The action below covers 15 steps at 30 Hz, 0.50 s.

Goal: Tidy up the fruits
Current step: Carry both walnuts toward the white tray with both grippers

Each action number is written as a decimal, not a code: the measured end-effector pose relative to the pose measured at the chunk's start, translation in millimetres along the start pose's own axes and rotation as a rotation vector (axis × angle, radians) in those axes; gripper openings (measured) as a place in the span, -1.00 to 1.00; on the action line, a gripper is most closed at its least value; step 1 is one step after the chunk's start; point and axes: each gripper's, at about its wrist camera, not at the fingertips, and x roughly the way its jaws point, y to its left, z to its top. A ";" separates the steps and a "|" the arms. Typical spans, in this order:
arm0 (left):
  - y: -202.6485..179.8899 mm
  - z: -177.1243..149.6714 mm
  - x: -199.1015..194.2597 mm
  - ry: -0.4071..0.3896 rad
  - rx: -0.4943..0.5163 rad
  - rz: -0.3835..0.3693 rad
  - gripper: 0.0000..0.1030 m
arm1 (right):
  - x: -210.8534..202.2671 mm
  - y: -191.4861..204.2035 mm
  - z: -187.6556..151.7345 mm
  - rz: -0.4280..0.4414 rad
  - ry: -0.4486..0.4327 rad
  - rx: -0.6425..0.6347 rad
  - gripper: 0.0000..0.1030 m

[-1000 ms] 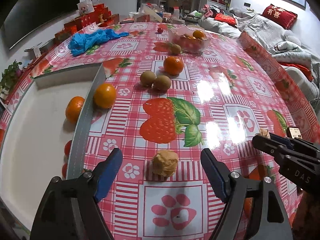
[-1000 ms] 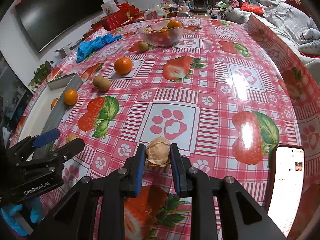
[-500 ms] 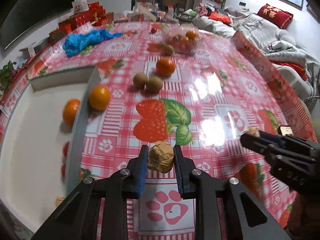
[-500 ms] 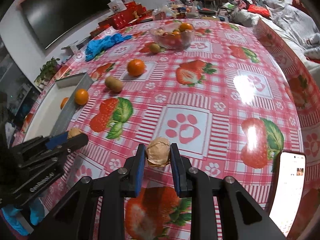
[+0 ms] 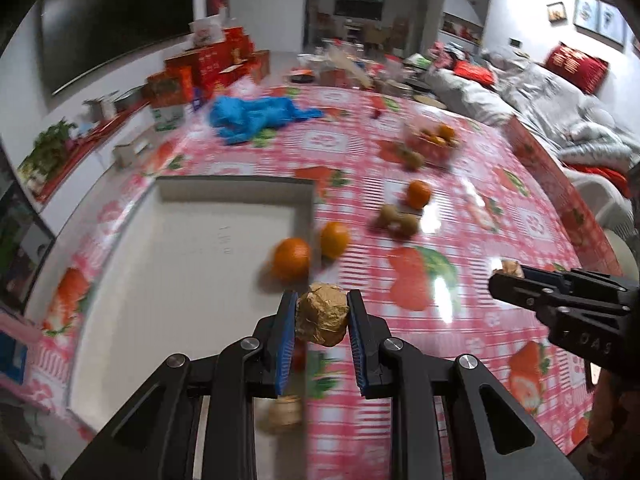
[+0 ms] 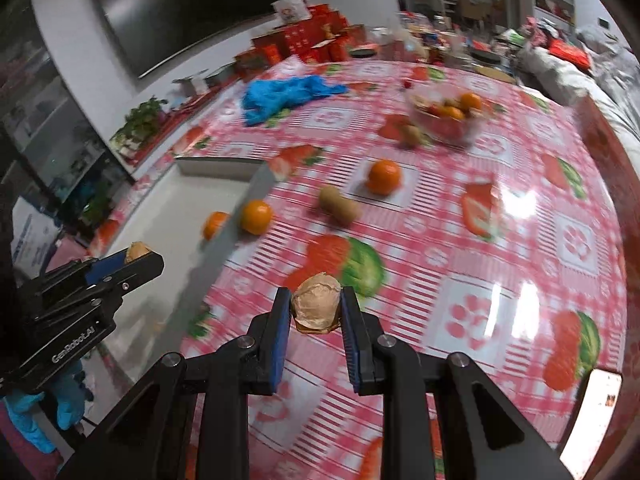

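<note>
Two walnuts, one clamped in the left gripper [image 5: 322, 318], the other [image 6: 316, 309] in the right gripper [image 6: 315, 312].

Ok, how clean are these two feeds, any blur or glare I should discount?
Left wrist: table and oranges smeared by motion blur, while the left gripper and its walnut stay sharp; fisheye bends the edges. Right wrist: same blur, plus bright lamp glare on the tablecloth; the right gripper stays crisp.
</note>
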 end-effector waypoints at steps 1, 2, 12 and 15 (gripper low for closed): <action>11.3 -0.1 -2.3 -0.004 -0.017 0.014 -0.49 | 2.4 10.5 4.5 0.009 0.000 -0.019 -0.48; 18.6 -0.4 -3.5 -0.007 -0.027 0.025 -0.49 | 3.7 15.9 6.5 0.014 0.000 -0.029 -0.48; 84.0 -12.5 2.8 0.019 -0.132 0.117 -0.49 | 39.0 93.1 32.0 0.113 0.062 -0.135 -0.48; 92.2 -18.0 8.3 0.029 -0.142 0.134 -0.49 | 51.4 110.0 35.0 0.133 0.090 -0.152 -0.48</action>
